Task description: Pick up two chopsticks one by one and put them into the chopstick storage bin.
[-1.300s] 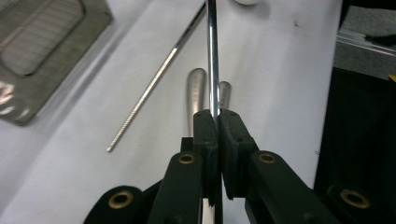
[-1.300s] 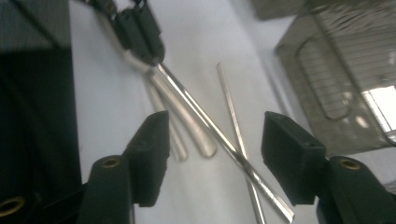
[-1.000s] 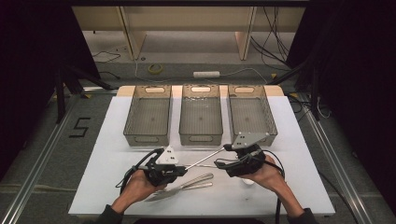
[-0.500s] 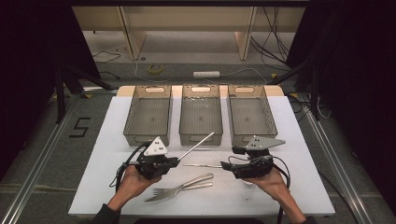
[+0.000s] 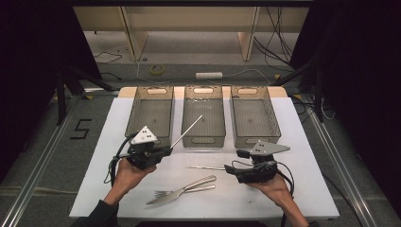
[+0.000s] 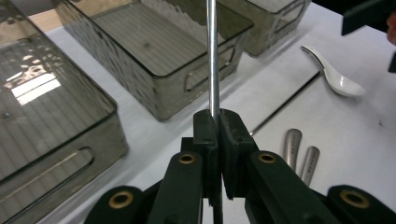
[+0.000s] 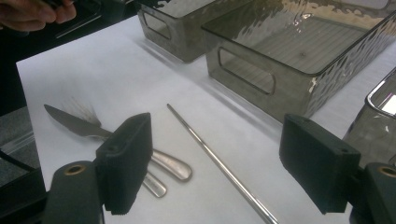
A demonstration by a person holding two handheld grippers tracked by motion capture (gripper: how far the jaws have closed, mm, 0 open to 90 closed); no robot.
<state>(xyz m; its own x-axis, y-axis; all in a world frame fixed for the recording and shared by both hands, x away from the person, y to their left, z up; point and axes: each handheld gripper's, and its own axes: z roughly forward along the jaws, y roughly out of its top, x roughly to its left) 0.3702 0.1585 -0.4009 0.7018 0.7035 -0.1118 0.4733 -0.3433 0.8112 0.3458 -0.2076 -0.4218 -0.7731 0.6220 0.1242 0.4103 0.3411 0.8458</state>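
Nearest me on the white table (image 5: 118, 142), a knife (image 5: 177, 194) and a fork (image 5: 189, 189) lie crossed between my two hands. Just beyond them a second metal chopstick (image 5: 205, 168) rests flat ahead of my right claw (image 5: 231, 169), whose jaws stand wide apart with nothing between them. My left claw (image 5: 165, 150) is closed tight on the lifted chopstick (image 5: 187, 131), gripping its lower end so the rod angles up toward the middle bin (image 5: 203, 137). I judge it light, stiff and slick; held this far down it may pivot or slide, so a grip nearer mid-length would steady it. A white spoon (image 6: 334, 74) lies off to the side in the left gripper view. Farthest back stand three bins: the left bin (image 5: 151, 101), the middle one and the right bin (image 5: 253, 118). That makes two chopsticks, one knife, one fork, one spoon.
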